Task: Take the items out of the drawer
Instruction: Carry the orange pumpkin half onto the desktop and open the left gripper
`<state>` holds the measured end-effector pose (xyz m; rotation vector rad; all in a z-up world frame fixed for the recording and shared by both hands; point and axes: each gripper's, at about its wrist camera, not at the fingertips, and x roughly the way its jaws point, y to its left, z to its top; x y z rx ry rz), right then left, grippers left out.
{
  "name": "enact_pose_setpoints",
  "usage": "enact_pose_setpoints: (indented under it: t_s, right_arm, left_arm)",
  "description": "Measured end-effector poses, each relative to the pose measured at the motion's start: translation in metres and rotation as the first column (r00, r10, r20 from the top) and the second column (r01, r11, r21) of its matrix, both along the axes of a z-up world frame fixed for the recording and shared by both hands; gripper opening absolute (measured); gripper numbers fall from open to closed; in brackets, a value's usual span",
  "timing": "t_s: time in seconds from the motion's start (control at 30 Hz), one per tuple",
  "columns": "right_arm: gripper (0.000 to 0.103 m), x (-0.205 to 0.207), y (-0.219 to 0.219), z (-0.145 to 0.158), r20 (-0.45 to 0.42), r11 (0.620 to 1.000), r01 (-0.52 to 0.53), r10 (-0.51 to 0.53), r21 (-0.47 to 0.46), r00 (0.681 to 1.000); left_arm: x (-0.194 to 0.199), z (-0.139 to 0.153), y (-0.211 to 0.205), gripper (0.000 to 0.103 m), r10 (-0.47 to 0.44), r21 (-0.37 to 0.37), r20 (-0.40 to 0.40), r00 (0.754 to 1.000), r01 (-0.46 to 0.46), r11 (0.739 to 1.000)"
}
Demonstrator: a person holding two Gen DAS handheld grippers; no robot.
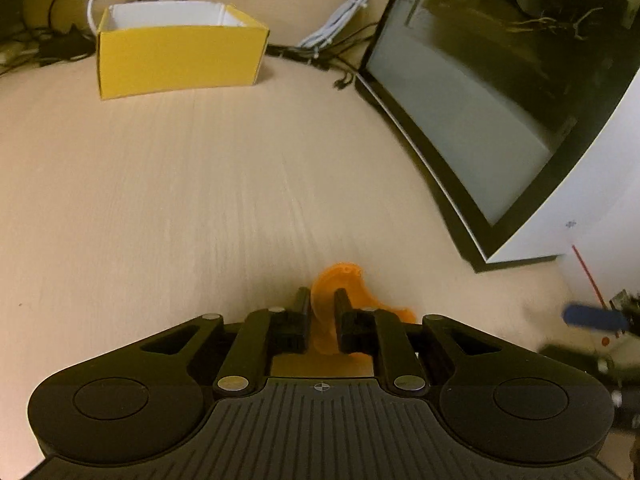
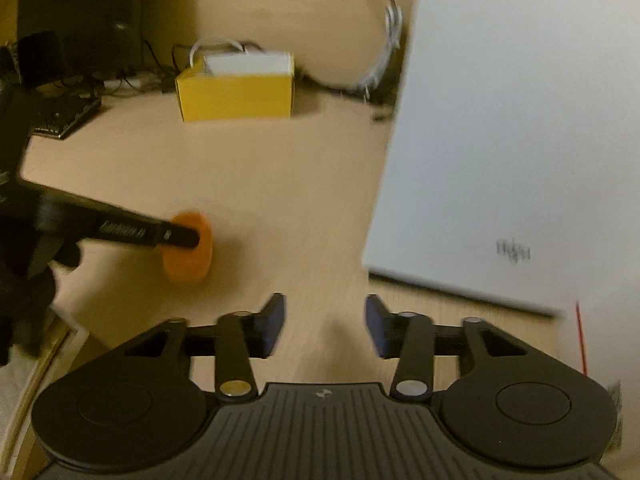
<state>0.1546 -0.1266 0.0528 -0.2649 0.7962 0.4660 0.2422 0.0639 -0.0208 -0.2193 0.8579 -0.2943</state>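
- The left gripper (image 1: 323, 312) is clamped on an orange plastic piece (image 1: 340, 284), carried over the bare wooden desk (image 1: 180, 200); no drawer shows in either view.
- The right gripper (image 2: 325, 326) is released, nothing between its blue pads (image 2: 272, 320).
- A yellow box (image 1: 178, 56) stands open at the far side, left of the white computer case (image 1: 600, 200).
- Judging from this, the step is carrying the piece to a drop spot, likely the box.
- Keep the grip firm, travel level, clear the near wall of the box, and let go only once over the opening.
- Hold the empty gripper well apart from the path.
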Motion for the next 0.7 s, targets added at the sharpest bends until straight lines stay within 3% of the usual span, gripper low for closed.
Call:
enact_pose_setpoints:
  t_s: [0.27,0.43,0.6,0.7]
  right_arm:
    - [0.074,-0.044,-0.043,-0.021,-0.04,0.993,0.108,-0.11,-0.048,0.993]
    - [0.078,-0.069,-0.058,-0.03,-0.034,0.983,0.133,-0.138,-0.127,0.99]
    - [0.08,-0.091,-0.076,-0.032,0.046,0.964,0.177,-0.171,-0.201,0.984]
    - [0.08,-0.094,-0.084,-0.035,-0.051,0.966,0.15,-0.164,-0.211,0.985]
  left_arm:
    - [-0.006,0.01,-0.018,0.015,-0.034,0.082,0.039,0.999,0.031,0.996]
    - [-0.03,0.031,-0.016,0.015,-0.009,0.076,0.115,0.993,0.001,0.997]
    - [-0.059,0.046,-0.009,0.015,-0.02,0.075,0.154,0.988,0.008,0.997]
    - [-0.069,0.045,-0.004,0.015,-0.002,0.055,0.147,0.989,-0.006,0.998]
